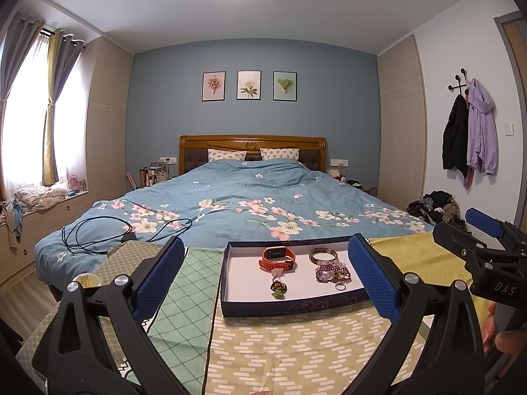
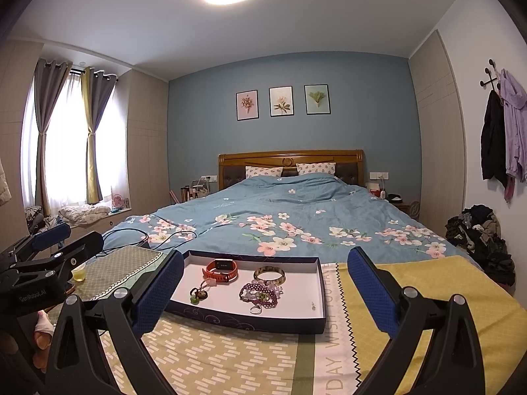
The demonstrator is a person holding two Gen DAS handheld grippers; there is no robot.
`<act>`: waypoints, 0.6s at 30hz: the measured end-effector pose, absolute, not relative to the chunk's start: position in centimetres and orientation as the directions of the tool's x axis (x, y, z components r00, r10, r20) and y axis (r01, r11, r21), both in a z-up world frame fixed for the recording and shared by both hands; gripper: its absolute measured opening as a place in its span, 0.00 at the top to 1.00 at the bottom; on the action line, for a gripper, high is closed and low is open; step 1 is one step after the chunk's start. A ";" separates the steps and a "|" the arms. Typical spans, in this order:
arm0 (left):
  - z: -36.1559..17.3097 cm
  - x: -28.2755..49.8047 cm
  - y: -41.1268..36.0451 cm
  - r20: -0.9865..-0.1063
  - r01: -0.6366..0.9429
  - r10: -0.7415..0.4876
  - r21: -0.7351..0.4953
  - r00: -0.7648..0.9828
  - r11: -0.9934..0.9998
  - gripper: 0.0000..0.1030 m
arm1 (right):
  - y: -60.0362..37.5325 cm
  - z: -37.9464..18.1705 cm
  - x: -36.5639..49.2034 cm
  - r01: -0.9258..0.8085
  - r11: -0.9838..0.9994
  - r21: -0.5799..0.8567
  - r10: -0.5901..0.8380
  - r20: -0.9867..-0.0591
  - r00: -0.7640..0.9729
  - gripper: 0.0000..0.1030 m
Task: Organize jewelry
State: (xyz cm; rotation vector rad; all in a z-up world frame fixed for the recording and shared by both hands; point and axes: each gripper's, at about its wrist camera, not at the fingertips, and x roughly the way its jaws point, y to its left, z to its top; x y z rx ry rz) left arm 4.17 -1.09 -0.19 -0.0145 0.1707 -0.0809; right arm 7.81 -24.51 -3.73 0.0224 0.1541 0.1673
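A shallow dark-blue box tray [image 1: 290, 308] [image 2: 243, 321] with a white floor sits on a patterned cloth. In it lie an orange smartwatch [image 1: 278, 258] [image 2: 222, 270], a gold bangle [image 1: 323, 255] [image 2: 269, 276], purple bead bracelets [image 1: 331, 273] [image 2: 260, 294], a silver ring [image 1: 340, 286] [image 2: 256, 310], a green pendant [image 1: 277, 289] [image 2: 197, 295] and small ear studs [image 2: 313, 305]. My left gripper [image 1: 266, 279] is open and empty, just short of the tray's near wall. My right gripper [image 2: 265, 291] is open and empty, also in front of the tray.
The patterned cloth [image 1: 296, 345] [image 2: 411, 283] covers the surface at the foot of a bed with a blue floral quilt [image 1: 263, 197]. A small cup of yellow-green liquid [image 1: 85, 281] [image 2: 79, 271] stands to the left. Black cables [image 1: 108, 230] lie on the quilt.
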 end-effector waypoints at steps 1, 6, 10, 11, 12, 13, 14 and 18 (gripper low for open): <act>-0.2 4.1 -1.1 -0.169 0.079 -0.081 -0.021 0.982 0.997 0.05 | -24.5 -3.7 7.8 -0.164 0.986 0.036 0.168 -0.150 0.974 0.07; -0.4 4.0 -1.1 -0.170 0.079 -0.081 -0.021 0.982 0.997 0.05 | -24.5 -3.7 7.8 -0.166 0.985 0.035 0.170 -0.153 0.974 0.07; -0.4 4.0 -1.1 -0.170 0.079 -0.082 -0.022 0.982 0.997 0.05 | -24.4 -3.6 7.9 -0.166 0.986 0.034 0.169 -0.155 0.973 0.07; -0.4 4.0 -1.1 -0.171 0.078 -0.080 -0.021 0.982 0.997 0.05 | -24.4 -3.6 7.9 -0.166 0.986 0.034 0.169 -0.155 0.973 0.07; -0.3 4.0 -1.1 -0.171 0.079 -0.081 -0.021 0.982 0.997 0.05 | -24.4 -3.6 7.9 -0.166 0.986 0.034 0.169 -0.154 0.973 0.07; -0.4 3.9 -1.1 -0.171 0.079 -0.081 -0.022 0.982 0.997 0.05 | -24.4 -3.6 7.9 -0.165 0.986 0.035 0.169 -0.153 0.974 0.07; -0.4 4.0 -1.1 -0.171 0.078 -0.081 -0.022 0.982 0.997 0.05 | -24.4 -3.6 7.9 -0.166 0.986 0.035 0.169 -0.152 0.974 0.07; -0.3 4.0 -1.1 -0.171 0.079 -0.081 -0.021 0.982 0.997 0.05 | -24.4 -3.6 7.9 -0.167 0.985 0.035 0.171 -0.155 0.973 0.07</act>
